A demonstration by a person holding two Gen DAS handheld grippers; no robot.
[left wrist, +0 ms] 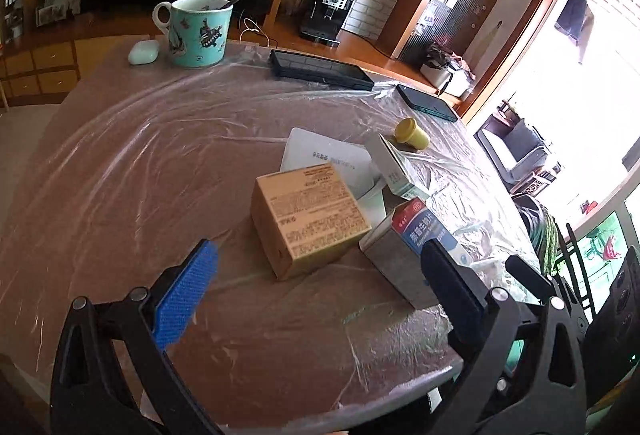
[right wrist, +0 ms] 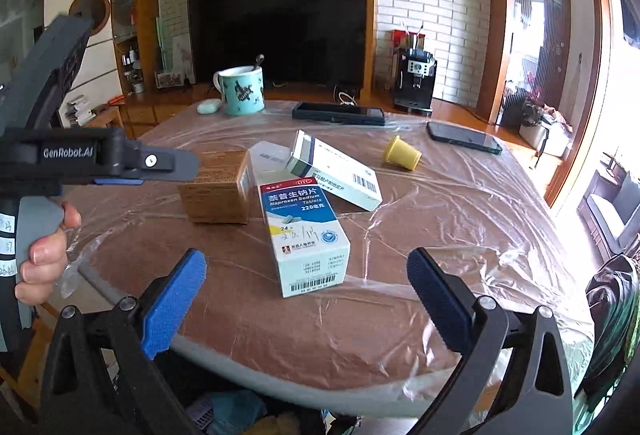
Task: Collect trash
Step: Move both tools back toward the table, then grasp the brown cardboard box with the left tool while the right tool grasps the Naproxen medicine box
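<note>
A brown cardboard box (left wrist: 308,215) (right wrist: 218,187), a blue-and-white medicine box (left wrist: 404,247) (right wrist: 306,235), a white medicine box (left wrist: 396,167) (right wrist: 336,171) leaning on a flat white box (left wrist: 328,159) (right wrist: 266,153), and a yellow capsule cup (left wrist: 412,133) (right wrist: 400,153) lie on the plastic-covered table (left wrist: 160,175) (right wrist: 460,215). My left gripper (left wrist: 320,283) is open and empty, just short of the brown box. My right gripper (right wrist: 306,287) is open and empty, its fingers either side of the blue-and-white box's near end.
A teal mug (left wrist: 198,31) (right wrist: 242,91) with a spoon, a white earbud case (left wrist: 143,51), a dark case (left wrist: 320,69) and a phone (left wrist: 426,103) sit at the far side. Below the near table edge lies a bin with colourful contents (right wrist: 240,411).
</note>
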